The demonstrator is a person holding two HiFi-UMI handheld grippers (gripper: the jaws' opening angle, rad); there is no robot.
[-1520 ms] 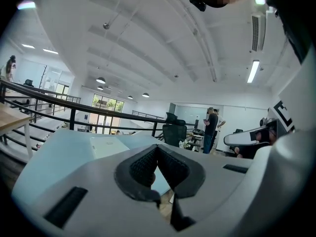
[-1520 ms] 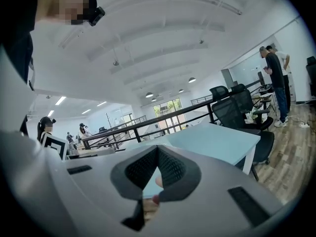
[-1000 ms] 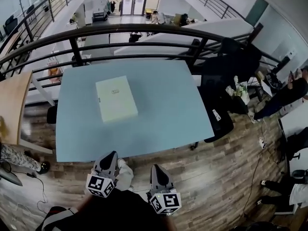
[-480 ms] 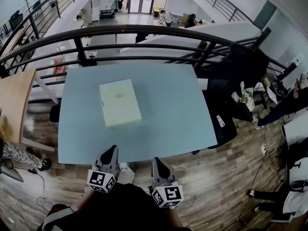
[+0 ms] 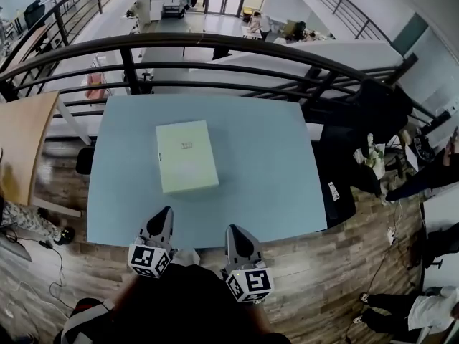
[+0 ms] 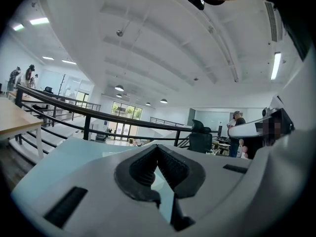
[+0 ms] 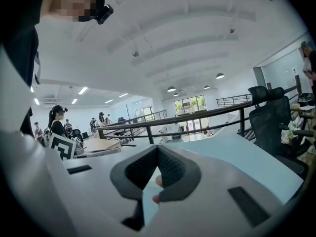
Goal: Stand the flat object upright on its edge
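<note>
A flat pale-cream box [image 5: 186, 155] lies on its broad face on the light blue table [image 5: 265, 170], left of the middle. My left gripper [image 5: 163, 214] hangs at the table's near edge, shut and empty. My right gripper [image 5: 236, 233] sits beside it, also shut with nothing held. Both point toward the table, a good way short of the box. In the left gripper view the jaws [image 6: 157, 149] meet at the tips over the table top; the right gripper view shows its jaws [image 7: 158, 149] closed the same way. The box is hidden in both gripper views.
A black railing [image 5: 215, 49] runs along the table's far side. A wooden desk [image 5: 21, 145] stands to the left and a black office chair [image 5: 337, 185] to the right. People stand at the right edge [image 5: 430, 163]. Wood flooring [image 5: 323, 264] lies below.
Both grippers have moved forward to the table's near edge, still shut. The table and box sit lower and nearer in the head view. The box has not moved on the table.
</note>
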